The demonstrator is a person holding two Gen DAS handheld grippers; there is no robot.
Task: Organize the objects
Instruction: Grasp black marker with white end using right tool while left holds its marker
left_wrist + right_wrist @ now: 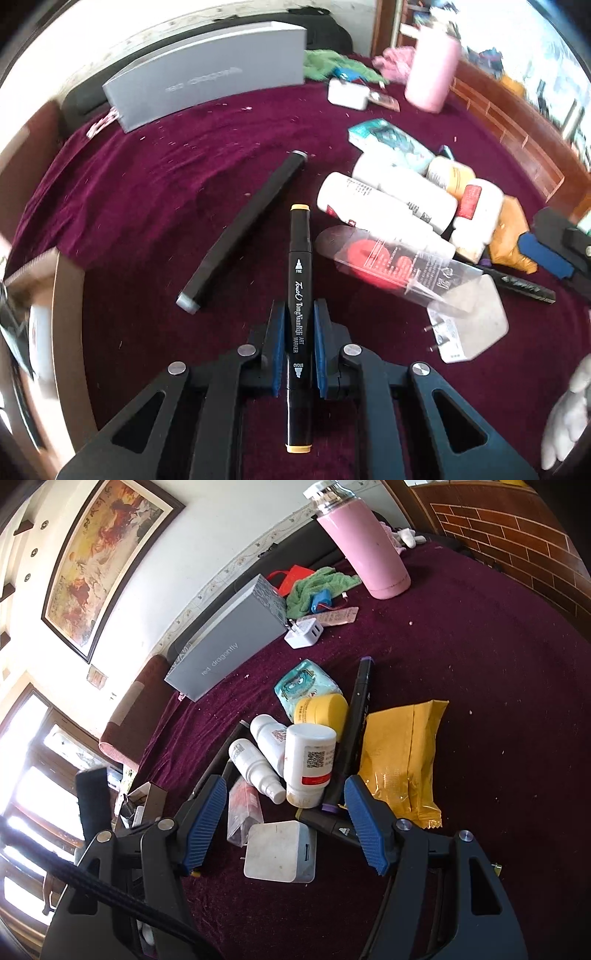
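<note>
Gripping a black marker [300, 325] with yellow end caps in the left gripper [300, 347], blue pads clamping both sides of the barrel near its middle. Pointing along the fingers, one capped end reaching forward over the dark red cloth [155, 192], the other running back between the arms toward the camera. Judging the step as the pick-up of one pen from the clutter, with the carry to a sorting spot not yet begun. Calling next for a clean lift straight off the cloth, keeping clear of the second black marker [243, 232] lying slanted just to the left and the clear plastic packet [391, 266] just to the right. Possibly heading for the grey box [207, 70] at the far edge, though not able to tell the destination.

Holding the right gripper [286, 823] spread wide and empty, hovering over a white charger block [279, 851], with white bottles [295, 757] and a yellow packet [402, 757] beyond, nothing pressed by its pads.
</note>
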